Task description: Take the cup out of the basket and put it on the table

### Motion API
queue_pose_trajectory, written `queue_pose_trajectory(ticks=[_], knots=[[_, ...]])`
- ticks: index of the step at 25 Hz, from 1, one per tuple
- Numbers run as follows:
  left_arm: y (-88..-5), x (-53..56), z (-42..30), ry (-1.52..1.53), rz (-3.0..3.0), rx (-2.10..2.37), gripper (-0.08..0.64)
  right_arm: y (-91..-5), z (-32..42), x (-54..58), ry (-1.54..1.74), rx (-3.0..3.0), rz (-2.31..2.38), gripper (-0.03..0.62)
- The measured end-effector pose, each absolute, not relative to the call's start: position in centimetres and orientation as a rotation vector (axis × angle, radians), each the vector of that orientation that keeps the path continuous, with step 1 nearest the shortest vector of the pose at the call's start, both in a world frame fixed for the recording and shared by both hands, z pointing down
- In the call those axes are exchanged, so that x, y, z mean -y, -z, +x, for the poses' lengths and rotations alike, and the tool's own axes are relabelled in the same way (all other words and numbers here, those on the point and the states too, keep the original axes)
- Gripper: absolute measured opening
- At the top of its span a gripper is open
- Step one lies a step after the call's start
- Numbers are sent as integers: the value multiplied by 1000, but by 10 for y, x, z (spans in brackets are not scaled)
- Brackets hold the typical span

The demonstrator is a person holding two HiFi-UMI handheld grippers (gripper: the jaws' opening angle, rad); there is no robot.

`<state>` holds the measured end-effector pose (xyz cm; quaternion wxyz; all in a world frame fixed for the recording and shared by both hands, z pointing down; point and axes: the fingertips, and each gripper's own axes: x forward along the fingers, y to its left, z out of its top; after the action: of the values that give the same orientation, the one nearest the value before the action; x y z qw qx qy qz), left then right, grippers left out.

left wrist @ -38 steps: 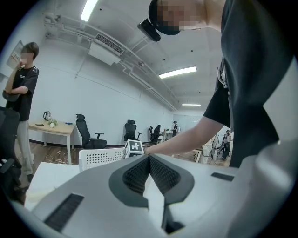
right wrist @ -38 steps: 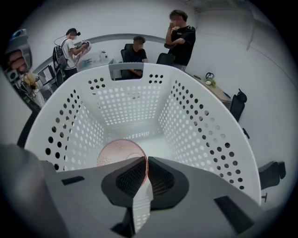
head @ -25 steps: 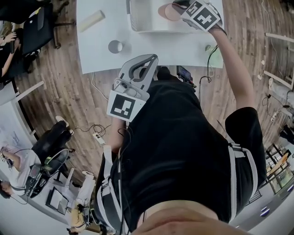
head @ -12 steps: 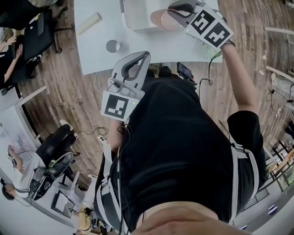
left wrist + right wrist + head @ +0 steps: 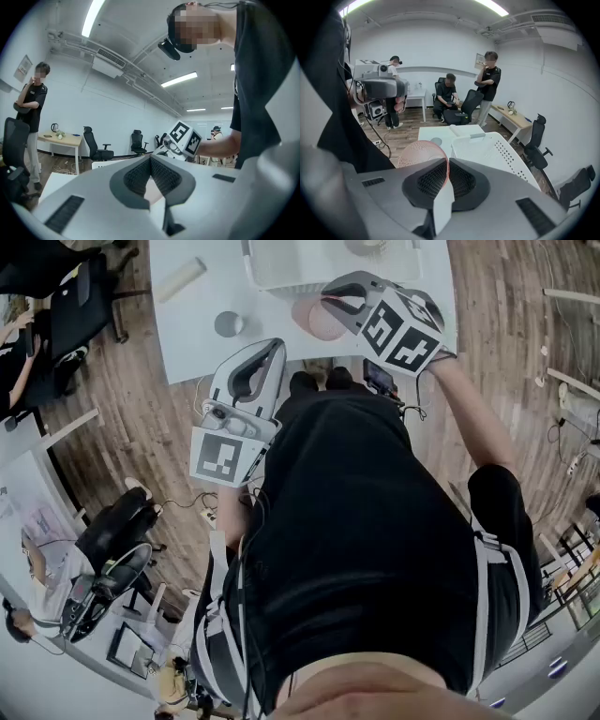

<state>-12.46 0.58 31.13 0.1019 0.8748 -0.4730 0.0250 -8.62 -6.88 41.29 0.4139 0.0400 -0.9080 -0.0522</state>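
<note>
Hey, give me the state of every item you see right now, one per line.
white basket: upright on the table.
pink cup: out of the basket, gripped by its rim.
right gripper: shut on the pink cup.
left gripper: shut, empty.
grey cup: standing on the table.
pale roll: lying on its side.

Pink cup [image 5: 309, 322] outside basket [image 5: 281, 268]
Tilted beside the white perforated basket, over the table [image 5: 187, 334], rim pinched in my right gripper [image 5: 328, 304].

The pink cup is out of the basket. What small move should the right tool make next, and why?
Probably lower the right tool until the pink cup stands on the white table, before opening. The cup hangs clamped by its rim, beside the basket, above the table.
</note>
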Motion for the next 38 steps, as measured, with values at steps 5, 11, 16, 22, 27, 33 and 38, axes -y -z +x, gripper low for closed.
queue_pose_trajectory(ticks=[5,11,16,22,27,33,38], knots=[[-304,-8,-115,-24,2596,1389,21,-436,-91,49,104,2268,68,31],[-316,-22,-117,-85,2577,1386,21,-470,-103,41,45,2268,99,31],[-317,-27,-119,-101,2591,1367,21,-491,-112,41,0,2269,118,31],[-322,-30,-115,-94,2594,1322,20,-536,-116,47,-9,2190,149,31],[-326,-32,-107,-97,2609,1272,21,-572,-124,53,-40,2123,156,31],[-331,-31,-101,-115,2614,1241,21,-606,-130,60,-20,2036,150,31],[-333,-32,-101,-119,2611,1237,21,-619,-133,61,-63,2006,171,31]])
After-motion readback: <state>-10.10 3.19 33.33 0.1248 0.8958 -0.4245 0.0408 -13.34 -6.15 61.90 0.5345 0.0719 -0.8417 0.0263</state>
